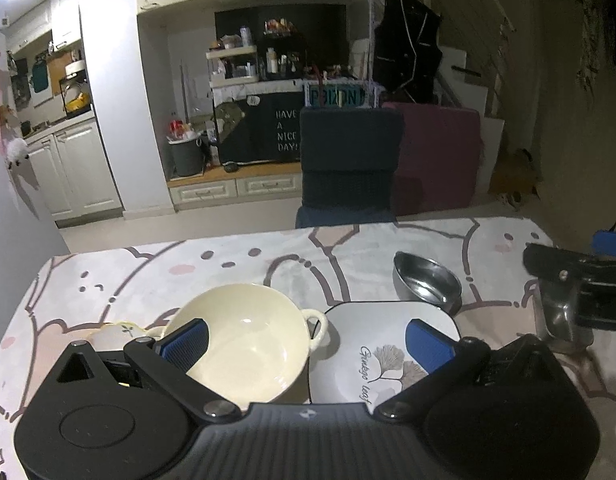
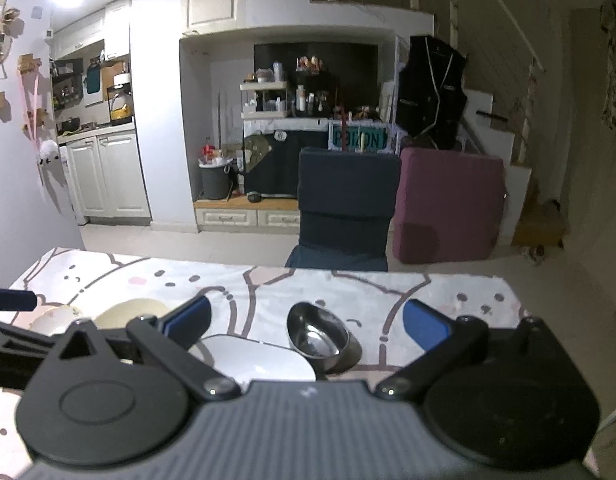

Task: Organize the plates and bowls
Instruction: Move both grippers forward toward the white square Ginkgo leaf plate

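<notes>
A cream bowl (image 1: 244, 340) with small handles sits on the patterned tablecloth, and a white square plate (image 1: 371, 344) printed "Ginkgo leaf" lies just right of it. A steel bowl (image 1: 425, 280) rests tilted behind the plate's far corner. A small white floral dish (image 1: 112, 334) peeks out left of the cream bowl. My left gripper (image 1: 308, 343) is open, one pad over the cream bowl and one over the plate. My right gripper (image 2: 308, 322) is open with nothing held; the steel bowl (image 2: 317, 334) lies between its fingers, just ahead. The plate (image 2: 260, 356) and cream bowl (image 2: 132, 312) lie to its left.
A dark blue chair (image 1: 347, 168) stands at the table's far edge, with a maroon cushioned block (image 1: 439, 160) behind it. The right gripper's body (image 1: 579, 292) shows at the right of the left wrist view, with something metallic under it. Tablecloth (image 1: 148, 280) stretches to the far left.
</notes>
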`<state>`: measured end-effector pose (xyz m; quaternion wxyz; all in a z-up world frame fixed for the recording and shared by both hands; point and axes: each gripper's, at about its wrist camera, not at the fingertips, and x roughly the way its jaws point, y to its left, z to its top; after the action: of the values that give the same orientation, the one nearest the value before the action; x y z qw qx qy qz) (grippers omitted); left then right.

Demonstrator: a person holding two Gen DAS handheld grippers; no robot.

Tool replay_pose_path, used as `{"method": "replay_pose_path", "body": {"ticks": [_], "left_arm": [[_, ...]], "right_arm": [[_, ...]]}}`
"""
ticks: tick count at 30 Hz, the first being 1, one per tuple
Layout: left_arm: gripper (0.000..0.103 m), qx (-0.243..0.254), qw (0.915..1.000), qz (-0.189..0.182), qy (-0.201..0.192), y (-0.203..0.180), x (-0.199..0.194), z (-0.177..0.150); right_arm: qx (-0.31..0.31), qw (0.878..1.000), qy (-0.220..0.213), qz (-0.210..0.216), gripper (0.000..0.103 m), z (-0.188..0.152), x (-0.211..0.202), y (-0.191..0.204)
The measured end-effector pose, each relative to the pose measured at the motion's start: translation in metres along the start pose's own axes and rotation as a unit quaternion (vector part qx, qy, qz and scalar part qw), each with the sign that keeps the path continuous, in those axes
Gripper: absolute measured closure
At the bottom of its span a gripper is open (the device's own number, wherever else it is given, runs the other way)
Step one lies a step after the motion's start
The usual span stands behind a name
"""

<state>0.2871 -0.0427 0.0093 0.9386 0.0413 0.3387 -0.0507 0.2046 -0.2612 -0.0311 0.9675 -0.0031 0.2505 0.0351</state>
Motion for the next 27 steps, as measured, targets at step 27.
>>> {"method": "replay_pose_path", "body": {"ticks": [27], "left_arm": [[0.000, -0.089, 0.9893, -0.102, 0.055, 0.044, 0.087, -0.042]], "right_arm": [[0.208, 0.944, 0.246, 0.076, 0.040, -0.071, 0.117, -0.049]]}}
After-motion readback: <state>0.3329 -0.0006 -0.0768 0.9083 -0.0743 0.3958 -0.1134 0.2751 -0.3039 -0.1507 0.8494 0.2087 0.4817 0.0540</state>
